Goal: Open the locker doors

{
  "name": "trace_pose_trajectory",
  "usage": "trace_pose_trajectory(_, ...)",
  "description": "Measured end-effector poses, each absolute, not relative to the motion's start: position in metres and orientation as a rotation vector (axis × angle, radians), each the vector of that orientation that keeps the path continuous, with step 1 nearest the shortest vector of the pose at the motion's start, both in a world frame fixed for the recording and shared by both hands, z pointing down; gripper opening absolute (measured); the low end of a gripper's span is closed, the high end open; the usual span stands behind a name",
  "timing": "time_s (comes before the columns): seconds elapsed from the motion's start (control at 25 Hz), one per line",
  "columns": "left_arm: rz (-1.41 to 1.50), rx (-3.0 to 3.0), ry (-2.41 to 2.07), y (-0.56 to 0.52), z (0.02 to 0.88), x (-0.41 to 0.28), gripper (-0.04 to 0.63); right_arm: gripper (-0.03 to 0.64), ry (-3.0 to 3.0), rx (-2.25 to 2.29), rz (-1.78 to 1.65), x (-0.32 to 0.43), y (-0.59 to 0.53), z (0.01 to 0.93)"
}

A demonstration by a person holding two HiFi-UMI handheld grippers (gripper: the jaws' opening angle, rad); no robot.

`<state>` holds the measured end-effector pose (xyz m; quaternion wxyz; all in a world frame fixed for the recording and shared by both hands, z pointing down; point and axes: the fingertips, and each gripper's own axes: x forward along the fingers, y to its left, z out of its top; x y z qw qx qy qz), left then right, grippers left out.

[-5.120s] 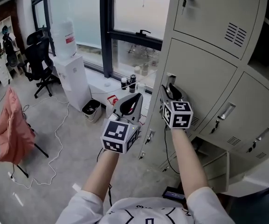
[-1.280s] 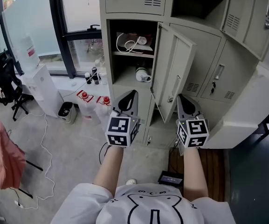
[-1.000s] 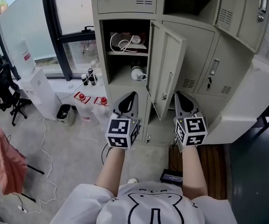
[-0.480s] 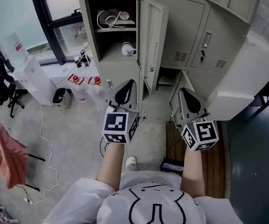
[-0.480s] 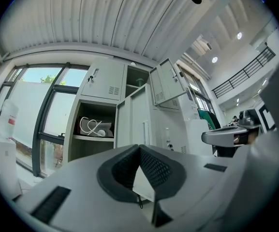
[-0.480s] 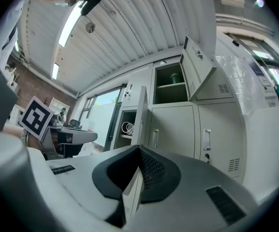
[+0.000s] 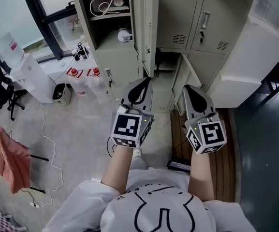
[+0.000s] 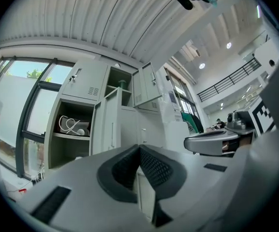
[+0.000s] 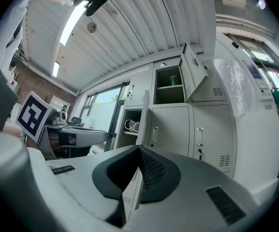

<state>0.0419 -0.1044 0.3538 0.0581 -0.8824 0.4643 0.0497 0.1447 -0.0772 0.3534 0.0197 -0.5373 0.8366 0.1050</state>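
Drawn back since earlier, left gripper (image 7: 144,83) and right gripper (image 7: 190,92) keep jaws closed, empty; upper centre, flat grey metal locker door (image 7: 148,13) stands open, its compartment (image 7: 111,33) holding coiled white cable (image 7: 103,5).

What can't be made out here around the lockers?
The item low in the open locker: head view, too small to identify.
Inside of the low locker: head view, too dark.
Contents of the open top locker: right gripper view, too small; the head view's top edge cuts it off.
The lock on the closed door: head view, too small to see a key.
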Motion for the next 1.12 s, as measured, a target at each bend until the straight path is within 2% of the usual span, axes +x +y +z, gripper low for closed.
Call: trace_pose_trajectory(1.12, 0.196, -2.67, 1.292, -0.086, 0.344, 0.066, 0.015, 0.006, 2.622, -1.671, 0.422, 0.139, -0.062, 0.348)
